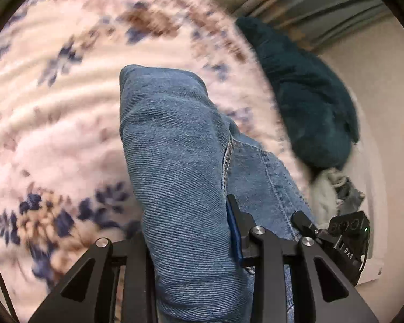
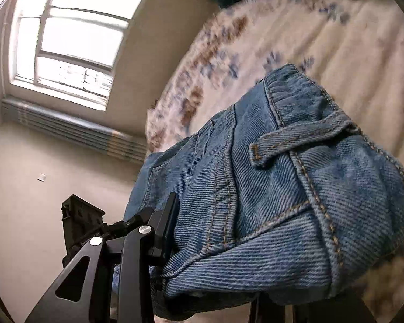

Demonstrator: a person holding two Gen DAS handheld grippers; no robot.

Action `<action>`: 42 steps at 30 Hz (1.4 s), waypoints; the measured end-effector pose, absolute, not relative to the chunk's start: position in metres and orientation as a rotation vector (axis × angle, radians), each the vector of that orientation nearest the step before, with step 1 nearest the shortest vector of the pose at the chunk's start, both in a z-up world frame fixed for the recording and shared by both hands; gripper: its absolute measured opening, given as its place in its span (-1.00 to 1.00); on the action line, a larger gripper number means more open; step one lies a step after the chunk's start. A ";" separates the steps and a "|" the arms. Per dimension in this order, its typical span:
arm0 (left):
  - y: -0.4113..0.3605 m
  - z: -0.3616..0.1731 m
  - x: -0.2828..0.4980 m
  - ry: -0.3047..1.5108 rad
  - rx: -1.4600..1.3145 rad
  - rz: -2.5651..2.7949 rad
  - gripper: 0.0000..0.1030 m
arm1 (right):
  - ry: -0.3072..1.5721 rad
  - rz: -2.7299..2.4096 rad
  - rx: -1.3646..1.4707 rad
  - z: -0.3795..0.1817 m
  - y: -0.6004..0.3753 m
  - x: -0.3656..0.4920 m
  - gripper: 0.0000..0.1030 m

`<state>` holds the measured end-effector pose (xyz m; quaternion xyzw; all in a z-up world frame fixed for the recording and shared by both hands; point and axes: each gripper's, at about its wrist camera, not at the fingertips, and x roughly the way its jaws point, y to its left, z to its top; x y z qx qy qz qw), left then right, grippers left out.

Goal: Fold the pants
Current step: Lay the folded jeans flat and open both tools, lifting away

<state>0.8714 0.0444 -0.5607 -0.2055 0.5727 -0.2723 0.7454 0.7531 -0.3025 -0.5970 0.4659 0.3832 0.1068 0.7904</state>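
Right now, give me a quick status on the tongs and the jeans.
Left tongs shut on jeans. Right tongs shut on waistband end. Jeans bunched above floral blanket. Dark teal cloth at blanket's edge.

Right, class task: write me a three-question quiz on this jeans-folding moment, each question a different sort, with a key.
1. True or false: both grippers are clamped on the jeans.
2. Which denim part bunches in the right gripper? A hem B waistband C pocket lining
3. Fill in: the teal cloth lies at the blanket's ____.

Key: 1 true; the left gripper also holds denim. 2 B, belt loop visible. 3 edge.
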 end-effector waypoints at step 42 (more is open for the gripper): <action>0.017 -0.458 0.724 1.218 0.031 -0.033 0.95 | 1.274 -0.160 0.102 -0.507 -0.231 0.745 0.85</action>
